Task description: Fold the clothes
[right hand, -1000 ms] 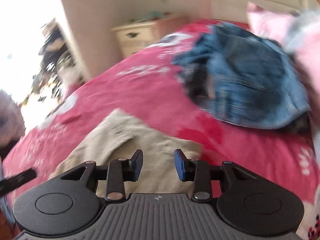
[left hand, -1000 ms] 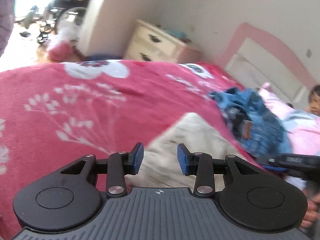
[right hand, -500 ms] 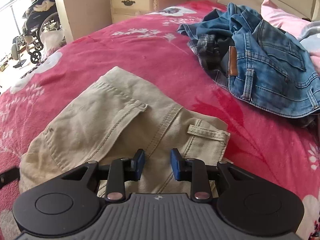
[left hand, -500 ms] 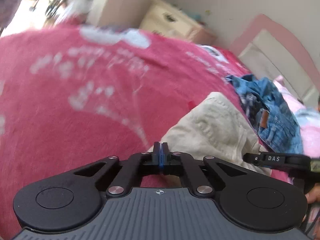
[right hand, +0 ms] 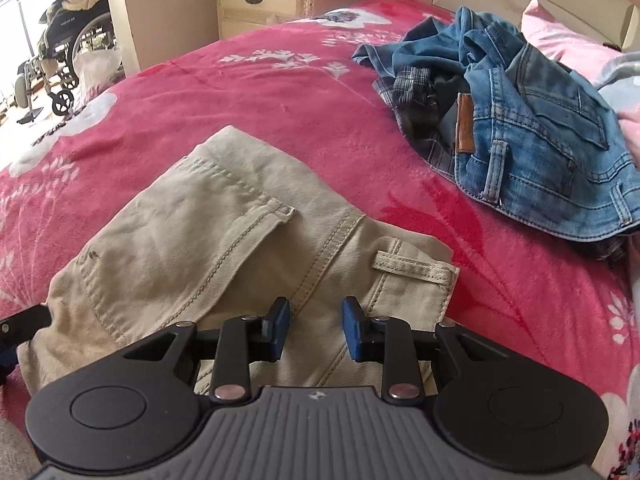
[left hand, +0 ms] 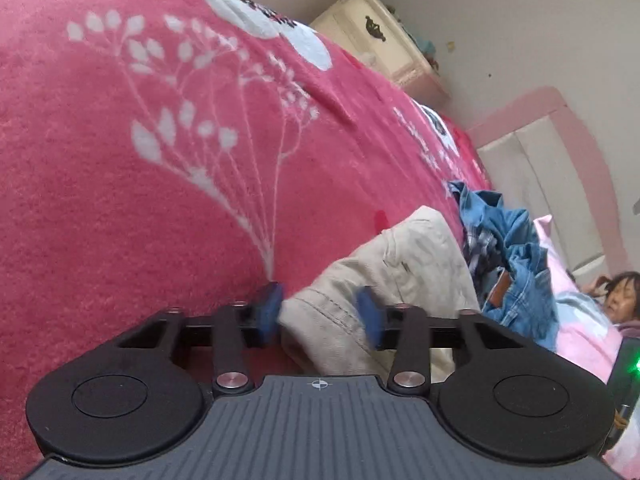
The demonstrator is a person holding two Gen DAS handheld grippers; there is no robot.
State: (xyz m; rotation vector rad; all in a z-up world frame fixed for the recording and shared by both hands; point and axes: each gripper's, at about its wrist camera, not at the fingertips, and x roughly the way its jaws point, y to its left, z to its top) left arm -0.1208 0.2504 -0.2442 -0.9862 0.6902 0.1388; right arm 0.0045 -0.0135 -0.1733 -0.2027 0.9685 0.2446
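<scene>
Two hand-held grippers over one pair of folded beige trousers (right hand: 224, 240), lying flat on the red flowered blanket (right hand: 280, 92) of the bed. Left hand-held gripper (left hand: 320, 312): blue pads apart, just reopened after closing, with a corner of the beige cloth bulging up between them; left pad at the cloth's edge, right pad blurred, so no telling whether either presses on it. Right hand-held gripper (right hand: 314, 330): pads apart, hovering over the waistband end near the belt loop (right hand: 412, 268), fabric visible in the gap beneath, no clamp on it. Back pocket flap facing up, seam running toward the right gripper. Further up the bed, well apart from the trousers, a crumpled heap of blue jeans (right hand: 532, 128) with checked cloth tucked in it, beside a pink pillow (right hand: 560, 40). Cream nightstand (right hand: 276, 4) against the wall past the bed, wheelchair (right hand: 68, 48) by the bright doorway on the left. Person lying at the far right edge in the left view.
</scene>
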